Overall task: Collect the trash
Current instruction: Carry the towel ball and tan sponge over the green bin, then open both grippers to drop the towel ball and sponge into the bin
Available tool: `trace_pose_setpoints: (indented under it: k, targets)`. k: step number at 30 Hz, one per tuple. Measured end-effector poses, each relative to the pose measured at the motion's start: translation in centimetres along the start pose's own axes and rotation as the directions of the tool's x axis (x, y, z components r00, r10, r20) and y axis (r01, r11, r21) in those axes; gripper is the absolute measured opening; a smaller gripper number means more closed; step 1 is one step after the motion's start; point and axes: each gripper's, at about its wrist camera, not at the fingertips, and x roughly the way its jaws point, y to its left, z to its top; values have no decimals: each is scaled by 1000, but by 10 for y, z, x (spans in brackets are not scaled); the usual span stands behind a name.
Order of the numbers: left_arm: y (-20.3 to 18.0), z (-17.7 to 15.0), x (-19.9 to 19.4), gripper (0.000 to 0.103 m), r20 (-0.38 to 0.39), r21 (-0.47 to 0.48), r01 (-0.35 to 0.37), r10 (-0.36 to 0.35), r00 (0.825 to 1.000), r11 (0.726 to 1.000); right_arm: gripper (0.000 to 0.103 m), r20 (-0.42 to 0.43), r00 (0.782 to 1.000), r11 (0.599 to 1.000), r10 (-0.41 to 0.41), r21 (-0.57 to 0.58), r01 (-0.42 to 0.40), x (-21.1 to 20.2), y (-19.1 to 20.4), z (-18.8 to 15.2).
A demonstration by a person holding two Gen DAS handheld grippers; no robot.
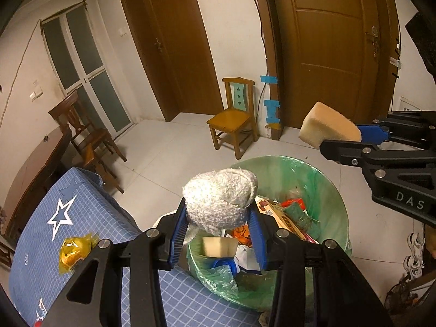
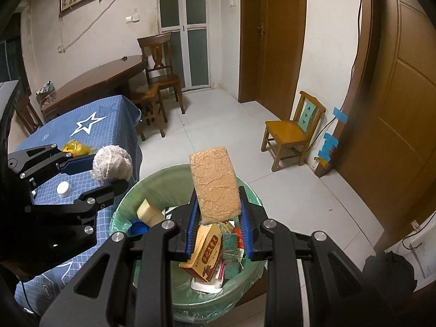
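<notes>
My left gripper (image 1: 218,212) is shut on a white balled-up cloth (image 1: 220,199) and holds it over the near left rim of the trash bin (image 1: 332,188), which has a green liner. It also shows in the right wrist view (image 2: 111,163). My right gripper (image 2: 218,215) is shut on a tan sponge block (image 2: 215,182) and holds it above the bin (image 2: 152,182). The sponge shows in the left wrist view (image 1: 329,128). The bin holds a carton (image 2: 207,253), a green scourer (image 2: 231,245), a foam piece (image 2: 148,212) and a blue cap (image 2: 139,227).
A blue star-patterned tablecloth (image 1: 41,231) covers the table left of the bin, with a yellow wrapper (image 1: 73,250) and a white cap (image 2: 63,188) on it. A small wooden chair (image 1: 231,117) stands by the far wall. A dark table and chairs (image 2: 114,76) stand at the back left.
</notes>
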Motion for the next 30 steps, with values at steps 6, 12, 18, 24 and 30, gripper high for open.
trace_pose_setpoints:
  k: [6, 12, 18, 24, 30]
  targets:
    - [3, -1, -1, 43, 0, 3, 3, -3, 1000, 1000, 25, -4, 1000, 1000, 4, -4, -4, 2, 3, 0]
    - [3, -1, 0, 43, -5, -3, 1, -1, 1000, 1000, 25, -8, 1000, 1000, 4, -5, -4, 5, 3, 3]
    - [15, 0, 11, 65, -41, -55, 42, -44, 998, 998, 44, -8, 1000, 1000, 4, 14, -4, 13, 0, 5]
    - [29, -7, 11, 66, -50, -80, 50, -54, 997, 996, 44, -9, 1000, 1000, 14, 18, -13, 15, -2, 3]
    - [39, -21, 3, 66, -48, -109, 37, -42, 998, 993, 44, -3, 1000, 1000, 30, 7, -30, 13, 9, 4]
